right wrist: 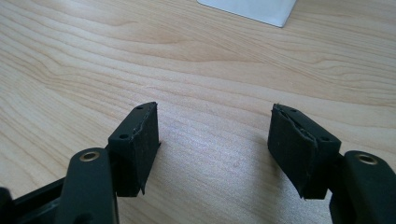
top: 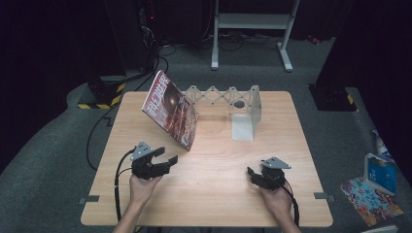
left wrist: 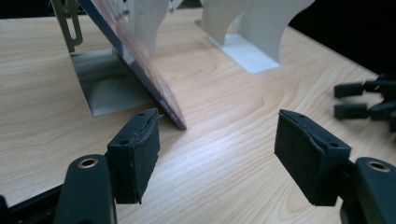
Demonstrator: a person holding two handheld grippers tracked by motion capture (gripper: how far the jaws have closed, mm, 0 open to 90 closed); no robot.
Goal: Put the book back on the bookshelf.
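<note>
**Both tongs gaping, magazine just ahead**

My left tongs [left wrist: 217, 149] stand wide apart with nothing between them — the magazine [top: 170, 109] leans tilted against the folding rack [top: 221, 97], its lower corner just beyond them. My right tongs [right wrist: 215, 149] gape too, over bare counter [top: 218, 160].

Magazine [top: 171, 108]: red cover, tilted upright, leaning back against the left end of the white rack [top: 228, 99]; lower edge rests on the table [top: 214, 184], left of centre
</note>
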